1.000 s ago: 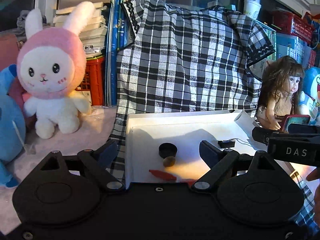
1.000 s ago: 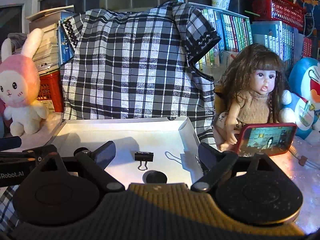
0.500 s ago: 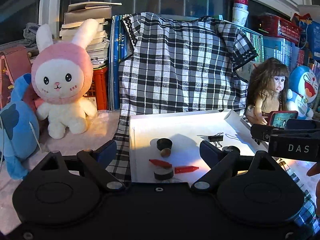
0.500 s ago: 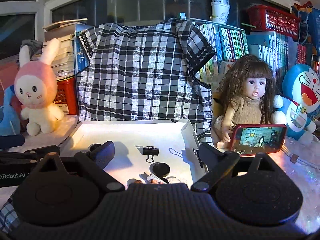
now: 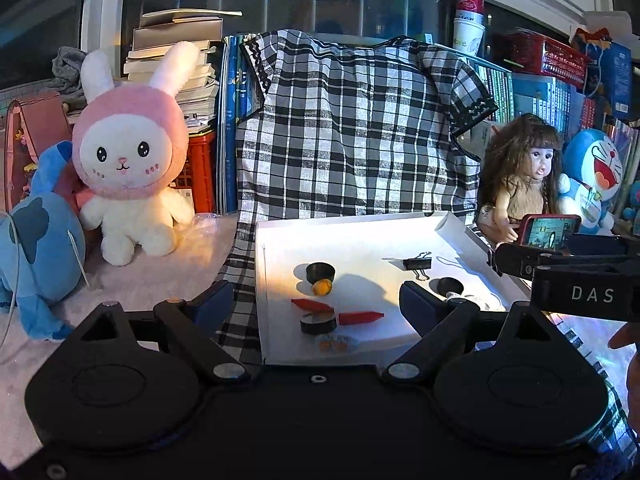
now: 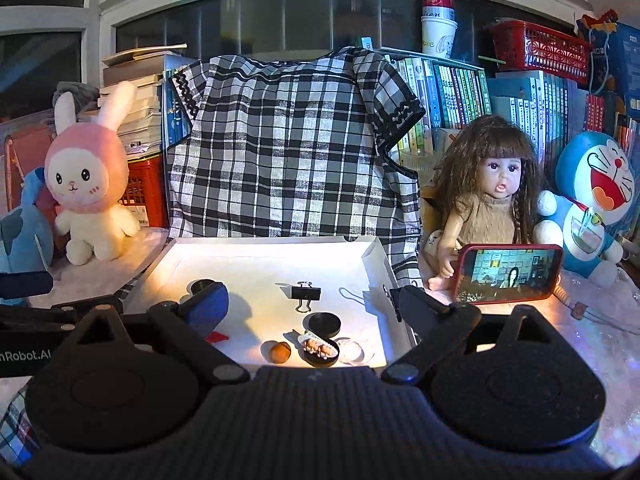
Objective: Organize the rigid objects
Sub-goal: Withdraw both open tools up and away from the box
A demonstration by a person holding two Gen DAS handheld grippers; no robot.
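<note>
1. On the desk ahead of me sits a shallow white cardboard tray (image 5: 360,226), lit warm from 1 side, resting on a black-and-white plaid cloth (image 5: 352,132) that drapes up over the books behind.
2. My left gripper (image 5: 316,300) hangs over the tray's near left part, its 2 blue-padded fingers (image 5: 212,300) spread wide with nothing between them.
3. My right gripper (image 6: 312,306) hangs over the tray's near right part, fingers equally wide and empty; its left pad (image 6: 210,308) is a rounded blue block.
4. All the small hard pieces lie loose on the tray floor. In the left view: a squat black cap (image 5: 320,272) with a round orange ball (image 5: 322,288) touching its front edge.
5. Nearer me lie 2 glossy red chili shapes (image 5: 312,305), tapered at the tips, 1 on each side of a short black-wrapped sushi roll (image 5: 318,323); a flat orange-and-white piece (image 5: 334,342) lies just in front of it.
6. A black metal binder clip (image 6: 306,293) with wire handles sits mid-tray, well apart from the chilies.
7. In the right view, a black round lid (image 6: 324,323) lies just behind a black dish (image 6: 321,350) of brown bits, with a dull brown ball (image 6: 281,351) to its left and a clear disc (image 6: 352,351) to its right.
8. Around the tray: a fluffy pink-hooded rabbit (image 5: 132,152), a long-haired doll (image 6: 492,196), a red-cased phone (image 6: 510,274) propped against it, and a blue cat plush (image 6: 592,204).
</note>
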